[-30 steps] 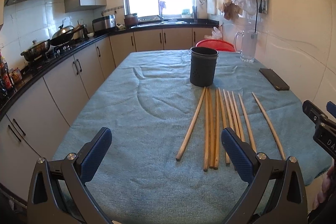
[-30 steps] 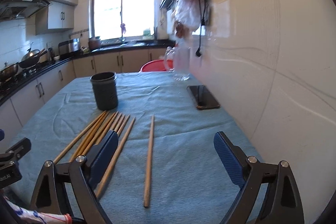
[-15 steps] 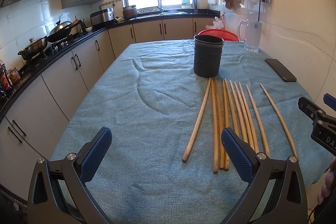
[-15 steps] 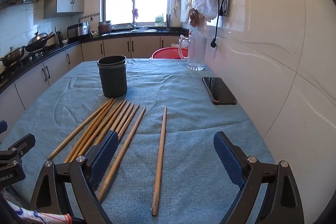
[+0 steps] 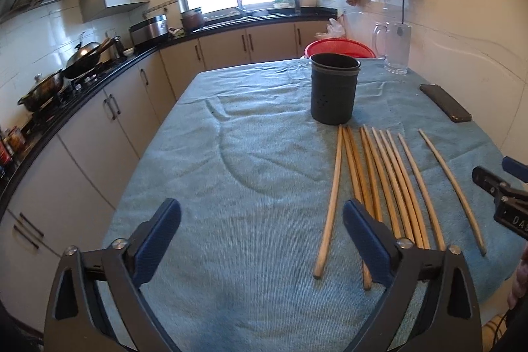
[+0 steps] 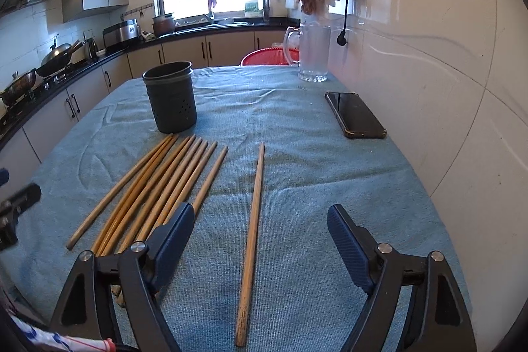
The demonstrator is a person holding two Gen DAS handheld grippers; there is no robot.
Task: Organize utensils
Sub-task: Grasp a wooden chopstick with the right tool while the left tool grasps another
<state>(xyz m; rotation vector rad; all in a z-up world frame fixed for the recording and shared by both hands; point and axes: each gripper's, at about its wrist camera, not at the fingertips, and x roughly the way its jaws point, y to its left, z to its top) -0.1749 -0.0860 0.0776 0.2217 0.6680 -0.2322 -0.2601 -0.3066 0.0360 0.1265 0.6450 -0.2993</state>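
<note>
Left wrist view shows my left gripper (image 5: 262,231) wide open above the blue cloth (image 5: 231,187), holding nothing. To its right the chopsticks (image 5: 379,180) lie side by side in a row, their far ends near the dark holder (image 5: 334,93), which stands upright. From the right wrist view my right gripper (image 6: 260,243) is open too, and the single chopstick (image 6: 252,213), apart from the others, lies between its fingers on the cloth. A phone (image 6: 354,114) rests near the wall, a glass mug (image 6: 313,53) behind it.
</note>
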